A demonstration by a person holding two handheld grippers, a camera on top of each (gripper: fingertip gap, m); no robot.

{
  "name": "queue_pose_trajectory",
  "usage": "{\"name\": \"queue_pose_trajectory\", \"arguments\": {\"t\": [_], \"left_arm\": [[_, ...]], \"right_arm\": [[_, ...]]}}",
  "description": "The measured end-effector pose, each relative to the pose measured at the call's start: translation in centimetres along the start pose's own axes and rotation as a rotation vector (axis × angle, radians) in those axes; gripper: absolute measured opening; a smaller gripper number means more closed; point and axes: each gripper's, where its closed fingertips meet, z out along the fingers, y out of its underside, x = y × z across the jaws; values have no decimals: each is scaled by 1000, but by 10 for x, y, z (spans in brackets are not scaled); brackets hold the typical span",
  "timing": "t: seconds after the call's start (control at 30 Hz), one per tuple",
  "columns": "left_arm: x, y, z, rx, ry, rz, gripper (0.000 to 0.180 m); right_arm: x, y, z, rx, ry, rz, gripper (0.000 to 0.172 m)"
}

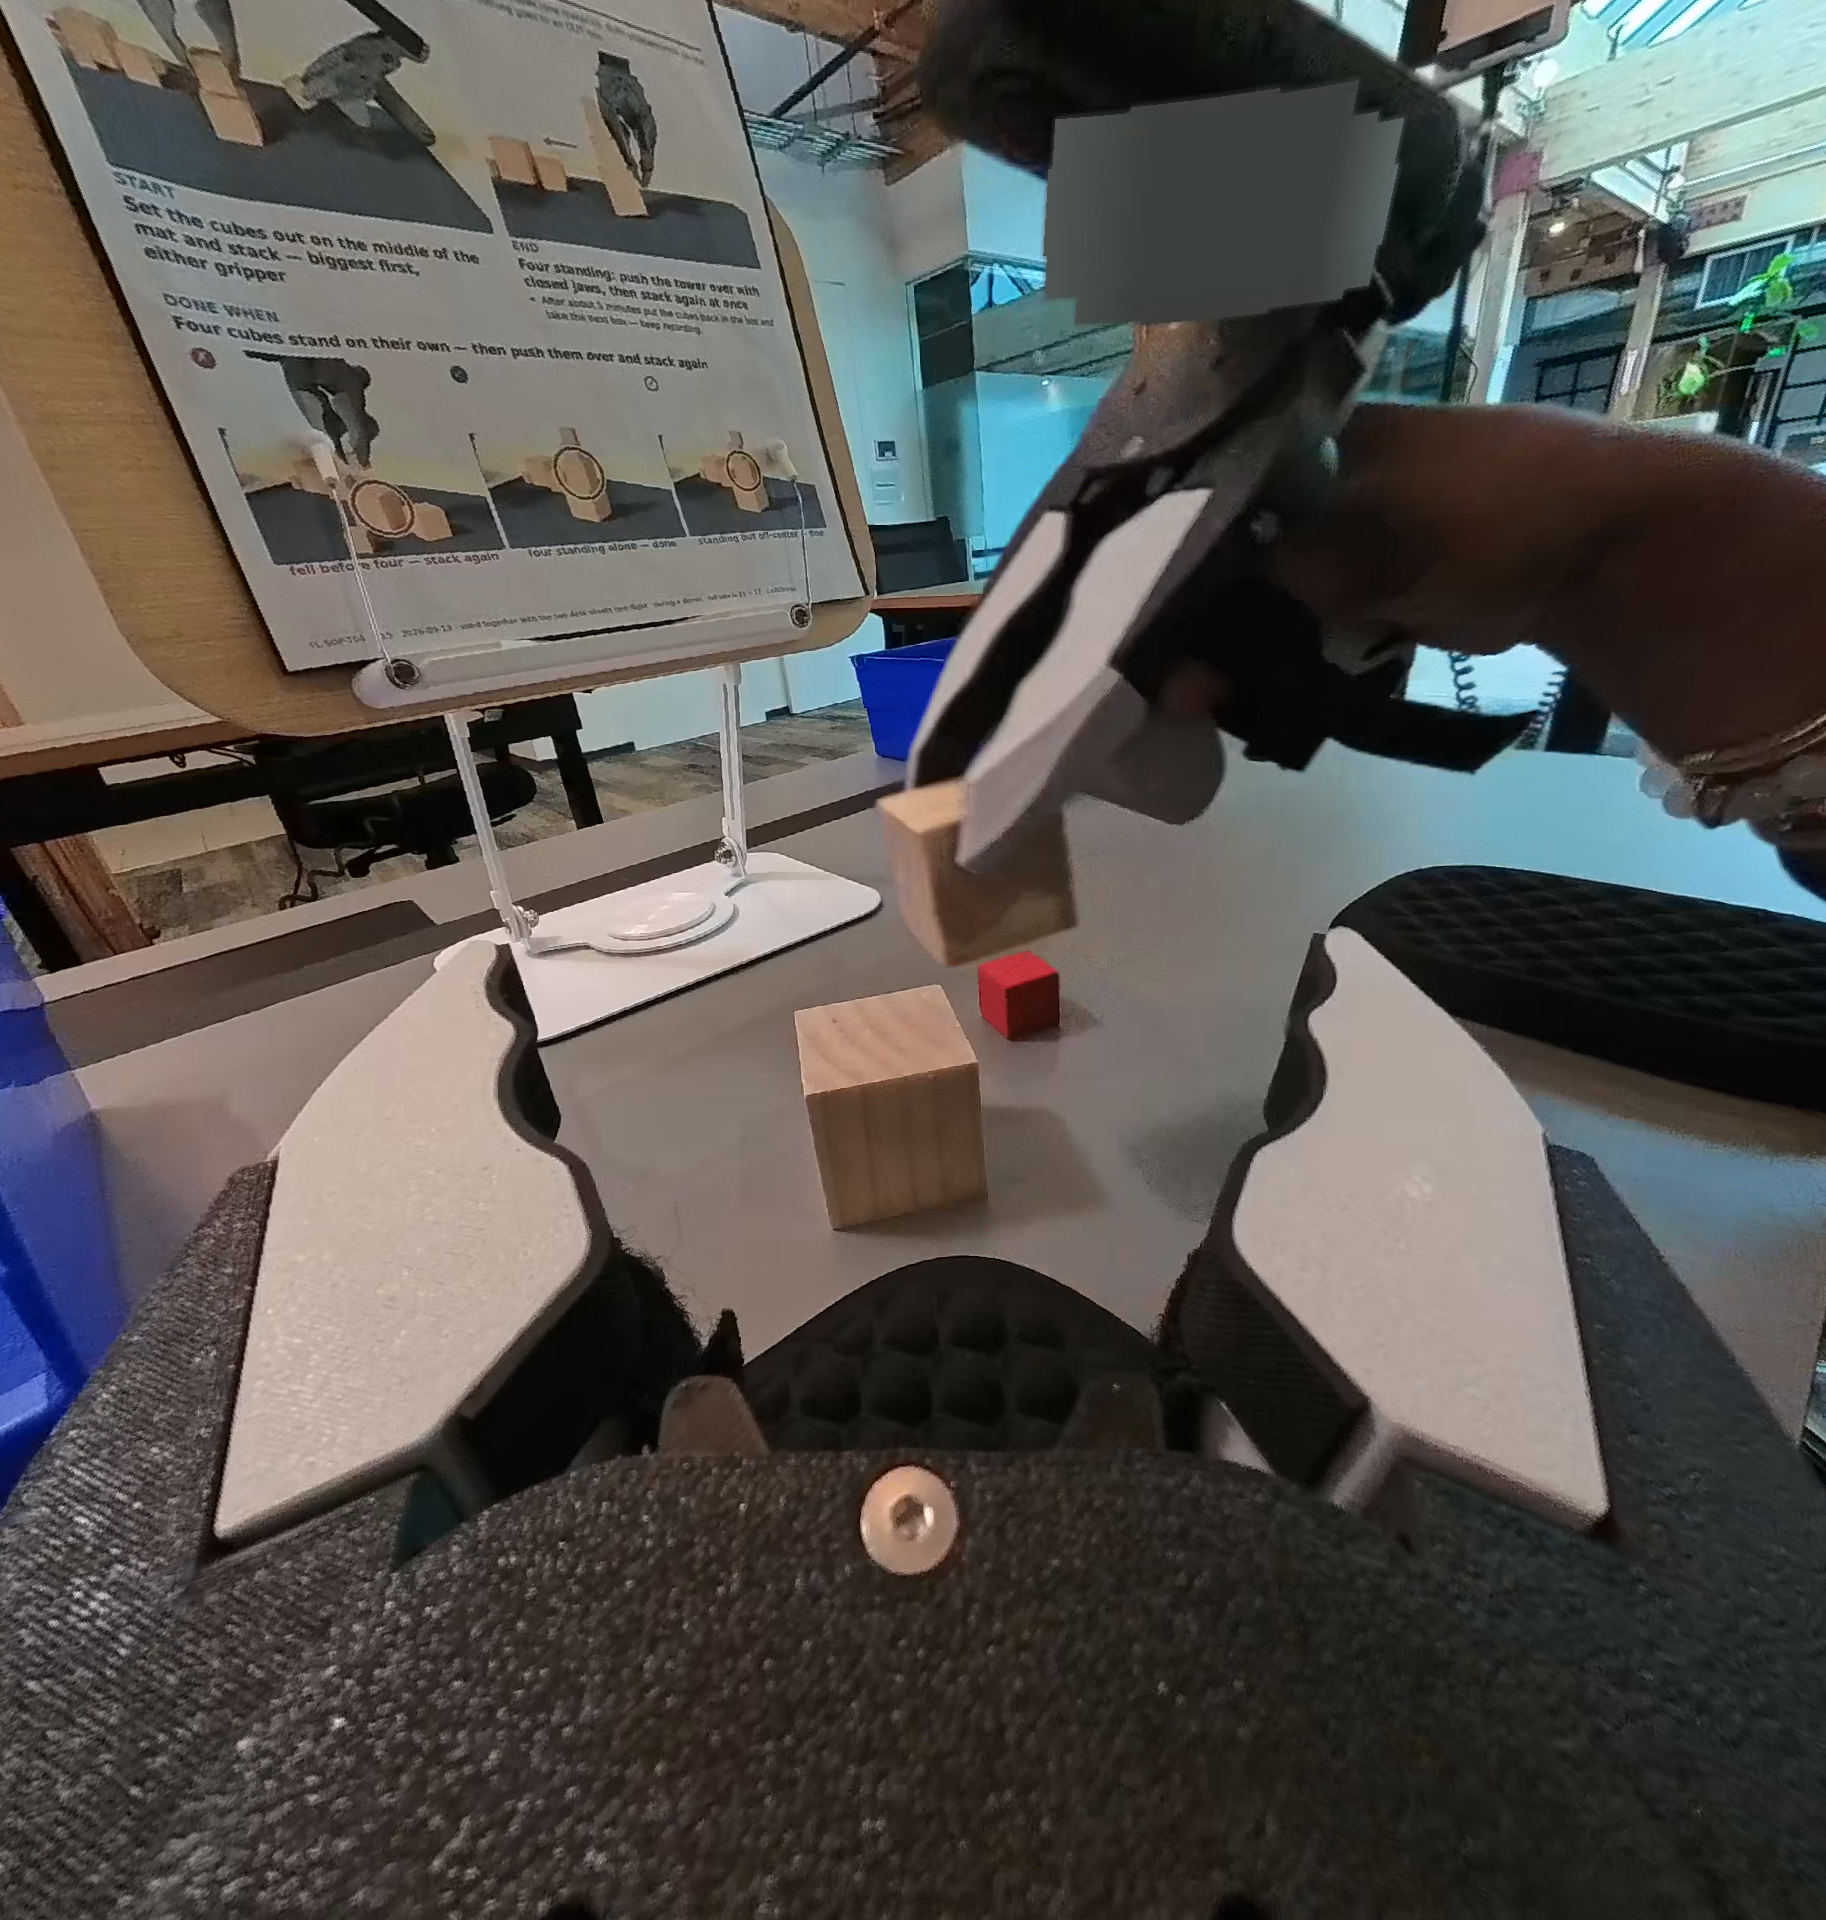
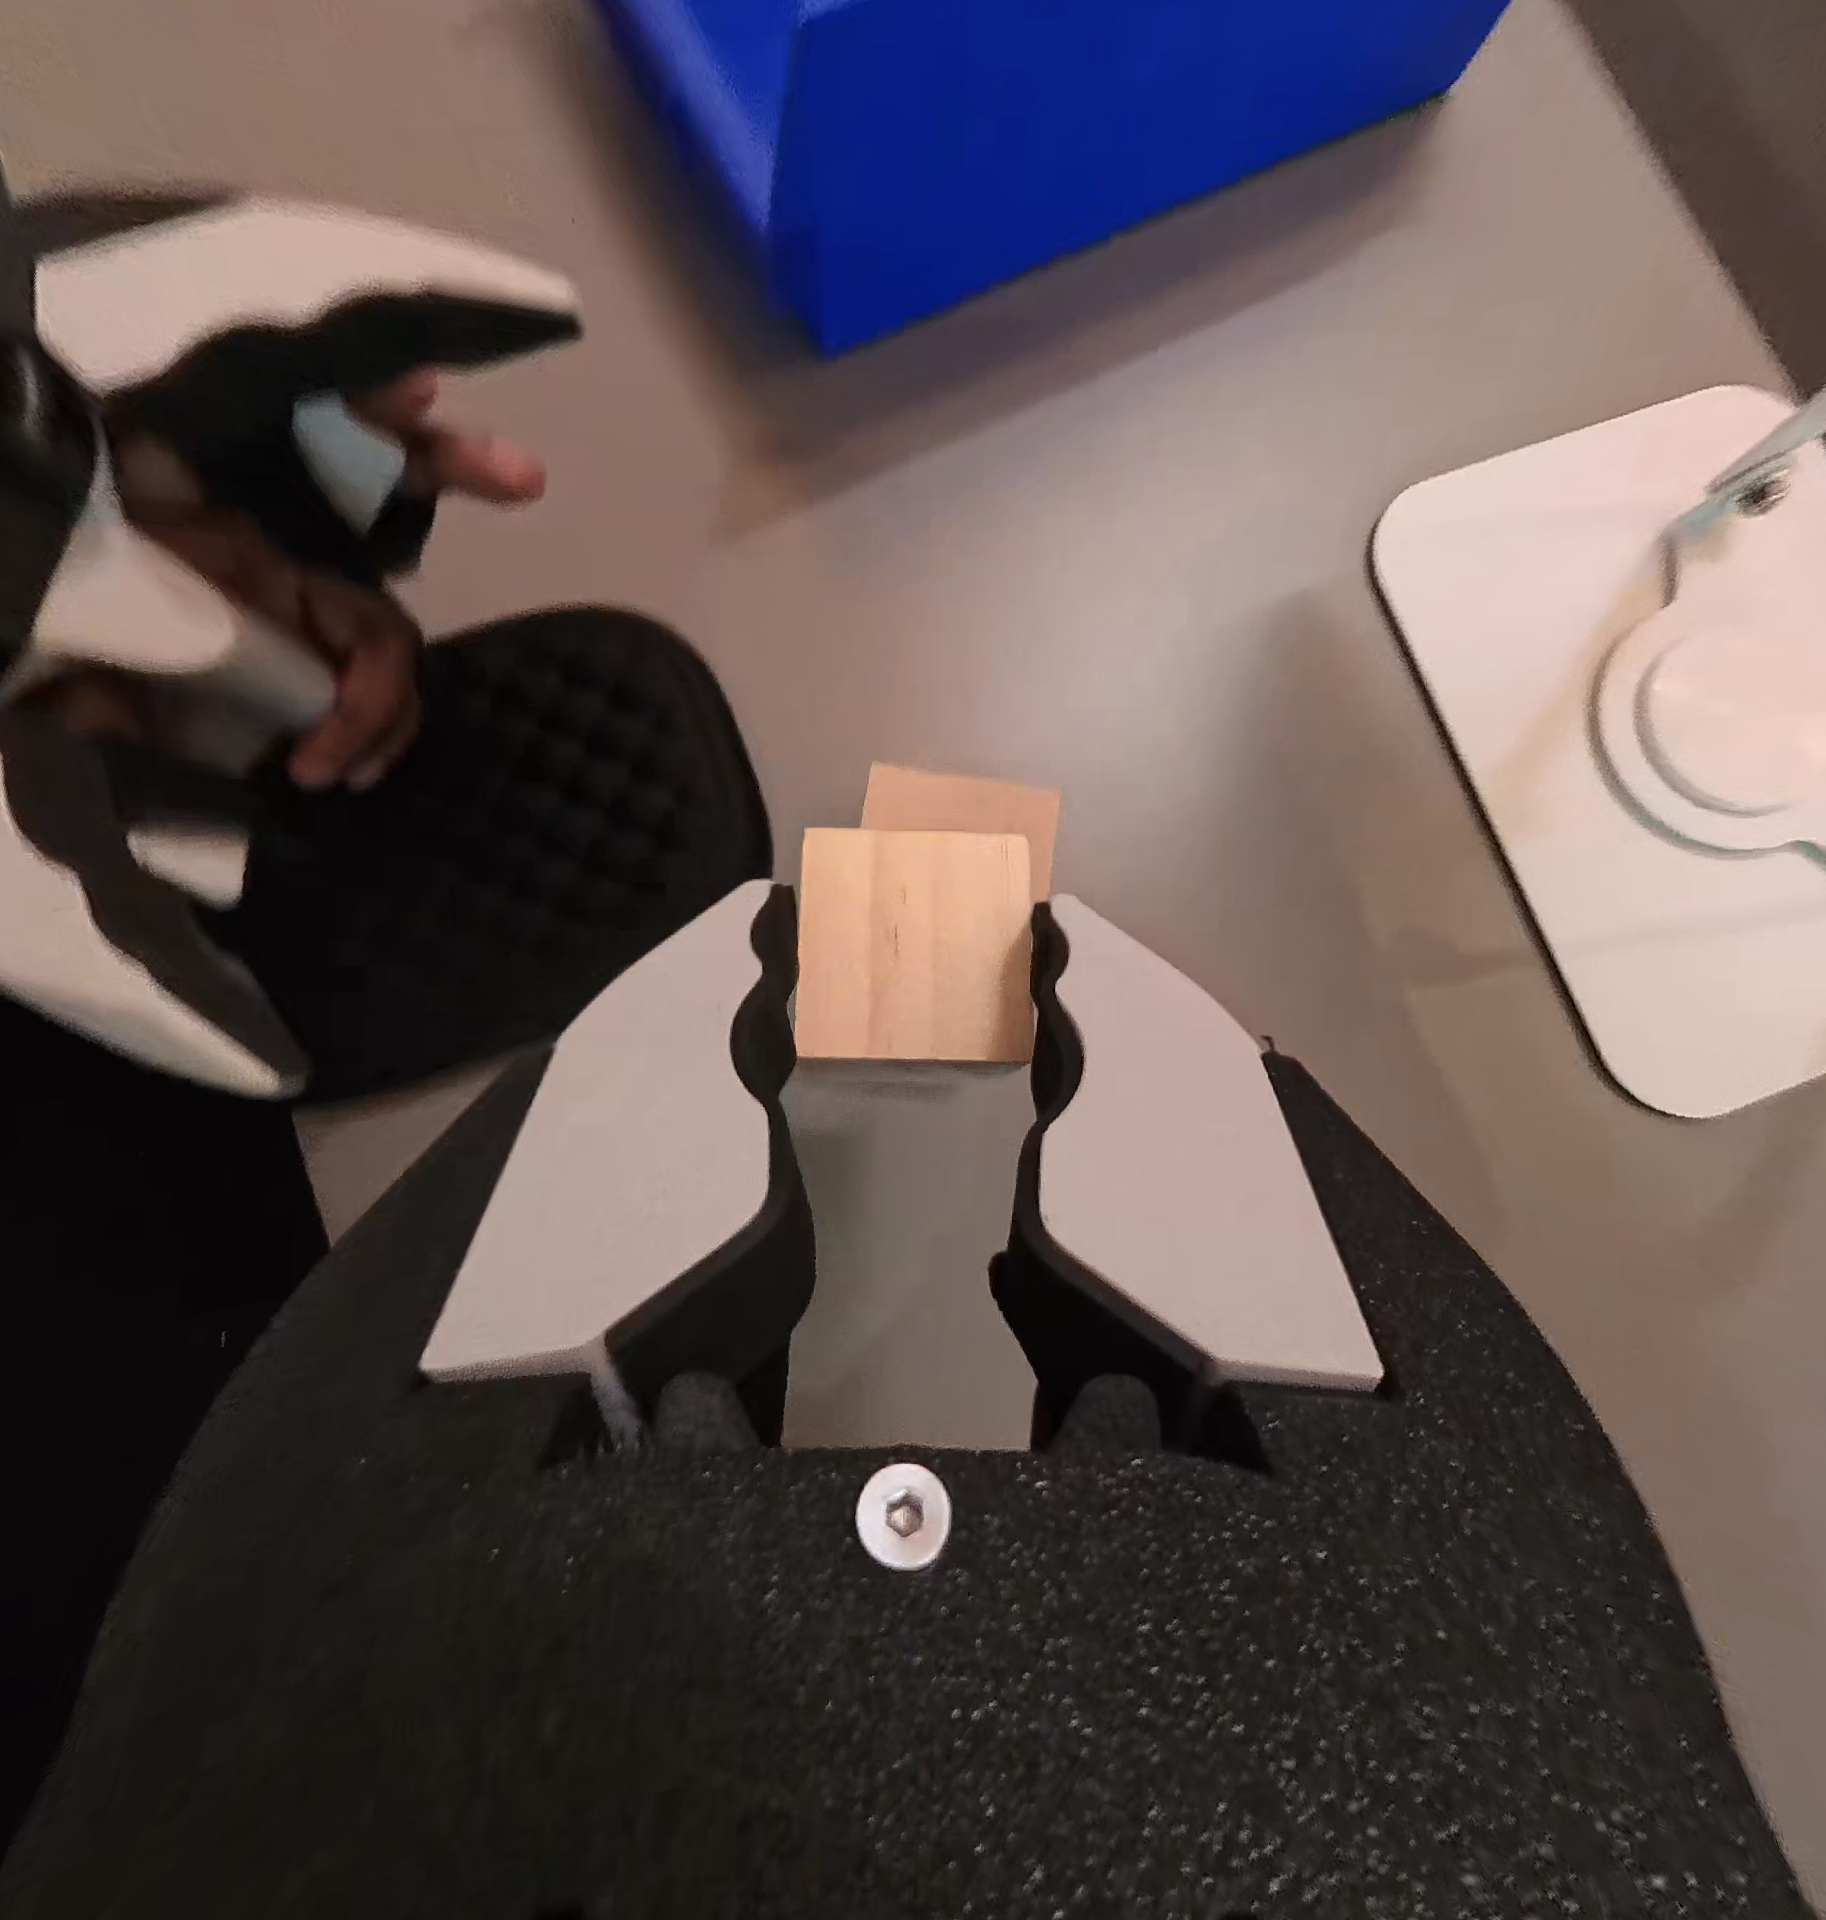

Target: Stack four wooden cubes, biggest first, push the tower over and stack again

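Grey matte tabletop [image 1: 680,1122] in an open office space, with a white-based document stand [image 1: 670,925] carrying a printed instruction sheet at the far side, a blue plastic bin [image 2: 1044,156] nearby and a black textured oval pad [image 1: 1615,987] to the right. Right gripper [image 2: 914,935] pinches a small pale wooden cube [image 2: 909,945]: both black wavy pads sit against opposite faces, near the fingertips, and the left wrist view shows this cube [image 1: 976,883] lifted clear of the table and slightly tilted. Below and just behind it stands a larger pale wooden cube [image 1: 893,1101], resting flat on the tabletop; in the right wrist view its top face [image 2: 966,805] shows just beyond the held cube. A small red cube [image 1: 1018,995] sits on the table just beside the larger one, apart from it. Left gripper [image 1: 909,1049] has its fingers spread wide, holding nothing; the larger cube lies between and ahead of its fingertips, untouched. Handling judgement: the held cube looks light, rigid and solid, with smooth sanded faces that could slip if pinched on an edge or corner; flat parallel faces give the surest purchase, squarely at mid-height. Not fragile. The tilt suggests the grip sits high on the block.
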Motion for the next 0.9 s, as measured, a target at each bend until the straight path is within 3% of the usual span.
{"name": "queue_pose_trajectory", "arguments": {"t": [0.33,0.9], "left_arm": [[0,-1,-1,9,2,-3,134],[0,-1,-1,11,5,-4,129]], "right_arm": [[10,-11,33,64,68,137,43],[16,-4,44,97,82,160,43]]}}
